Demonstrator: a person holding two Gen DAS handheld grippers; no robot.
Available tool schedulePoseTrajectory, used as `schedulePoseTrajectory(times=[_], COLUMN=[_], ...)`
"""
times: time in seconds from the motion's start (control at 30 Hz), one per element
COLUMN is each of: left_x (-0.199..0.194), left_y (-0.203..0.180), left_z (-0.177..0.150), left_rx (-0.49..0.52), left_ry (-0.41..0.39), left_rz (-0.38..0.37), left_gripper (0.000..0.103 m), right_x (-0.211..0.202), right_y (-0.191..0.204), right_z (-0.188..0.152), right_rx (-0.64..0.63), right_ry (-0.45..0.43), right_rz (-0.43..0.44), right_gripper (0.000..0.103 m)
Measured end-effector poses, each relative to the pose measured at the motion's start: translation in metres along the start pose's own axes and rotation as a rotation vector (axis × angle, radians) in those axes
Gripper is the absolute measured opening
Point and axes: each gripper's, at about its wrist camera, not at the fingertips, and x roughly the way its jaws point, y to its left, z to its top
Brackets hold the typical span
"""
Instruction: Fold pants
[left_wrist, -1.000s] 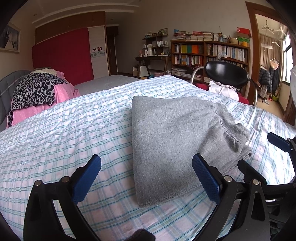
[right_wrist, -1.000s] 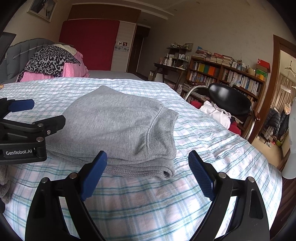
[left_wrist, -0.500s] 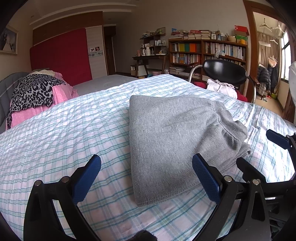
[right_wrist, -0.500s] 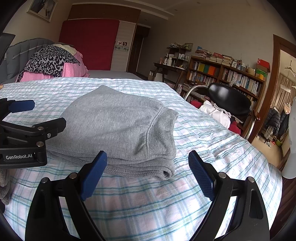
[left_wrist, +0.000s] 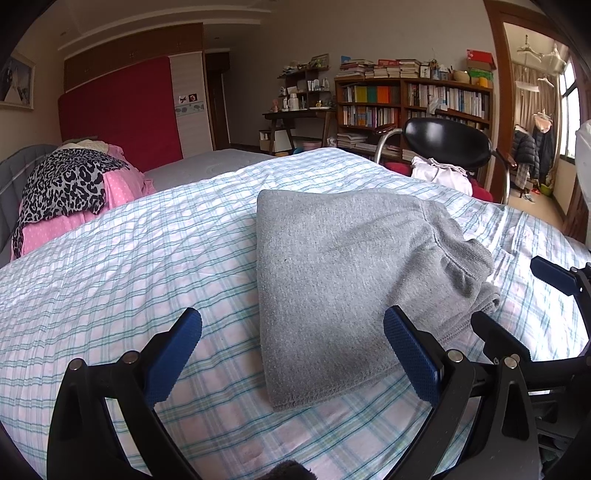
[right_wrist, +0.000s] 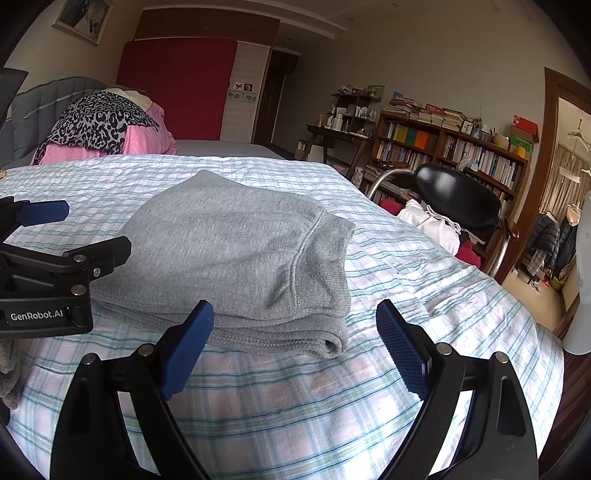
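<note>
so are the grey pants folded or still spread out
Folded. The grey pants lie as a compact stacked rectangle on the plaid bedsheet, with layered edges showing at the near side and no legs spread out. Neither tool touches them.

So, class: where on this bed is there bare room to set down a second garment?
Free: plaid bedspread between the folded grey pants and the leopard-print pile, plus the near strip before the pants. Crowded: the chair side.
</note>
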Motion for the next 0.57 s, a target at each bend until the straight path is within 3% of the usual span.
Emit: schedulePoseTrajectory(times=[0.57], left_x=[0.0038], left_y=[0.0016], left_z=[0.0002], left_rx=[-0.006], left_ry=[0.025], left_rz=[-0.012], left_gripper=[0.098], right_x=[0.0027], right_y=[-0.0056], right_z=[-0.0033], right_rx=[0.017], right_ry=[0.012], right_rz=[0.000], right_gripper=[0.090])
